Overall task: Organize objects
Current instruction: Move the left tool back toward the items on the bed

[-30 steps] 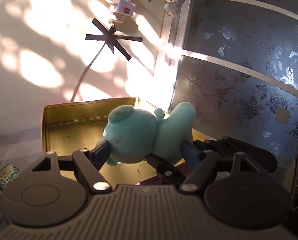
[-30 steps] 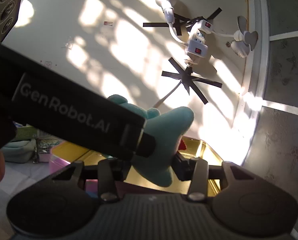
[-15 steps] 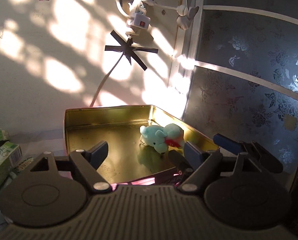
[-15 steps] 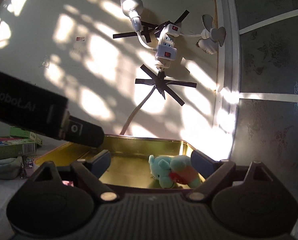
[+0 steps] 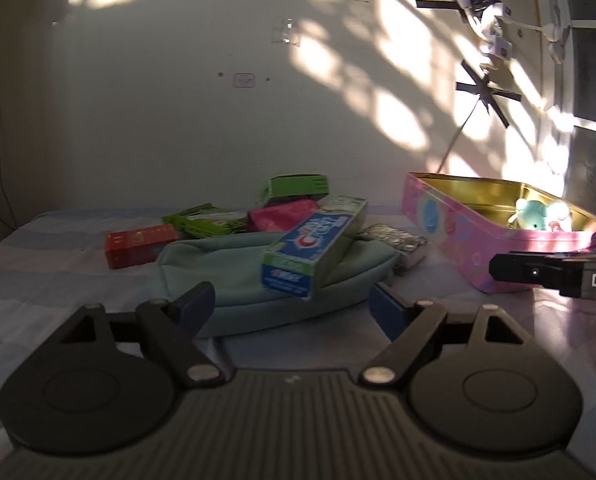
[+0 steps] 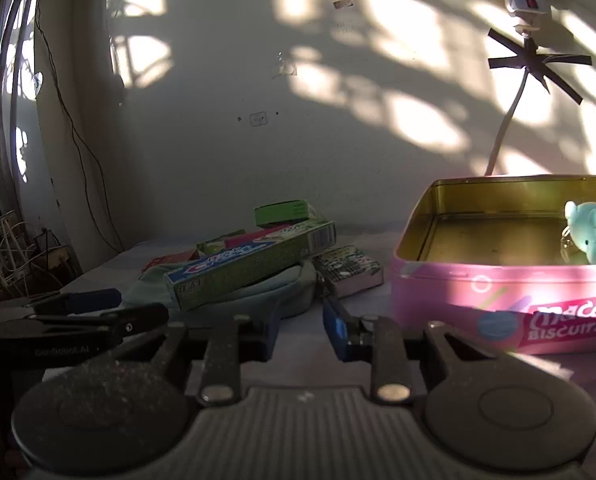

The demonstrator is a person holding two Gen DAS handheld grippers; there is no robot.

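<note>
We see the left hand-held gripper (image 5: 291, 306) at lower centre of the left wrist view, jaws spread wide, holding nothing, over the striped desk (image 5: 49, 264). Centre frame: a pale green pouch (image 5: 237, 276) with a Crest toothpaste box (image 5: 318, 240) lying tilted on top of it. Left of the pouch a red box (image 5: 139, 245); behind it green packets (image 5: 205, 222), a pink packet (image 5: 279, 214) and a green box (image 5: 295, 186). A silvery patterned box (image 5: 398, 240) sits just right of the pouch. At right of frame the pink tin (image 5: 458, 236), lid off, with the teal plush toy (image 5: 540, 214) lying inside near its far right corner.

In the right wrist view the right hand-held gripper (image 6: 298, 326) at lower centre has a narrow gap between its blue pads (image 6: 336, 326), nothing between them. The tin (image 6: 458, 292) is at right, the plush (image 6: 590, 236) inside at the frame's right edge. The left gripper's fingers (image 6: 89, 300) show at lower left.
</note>
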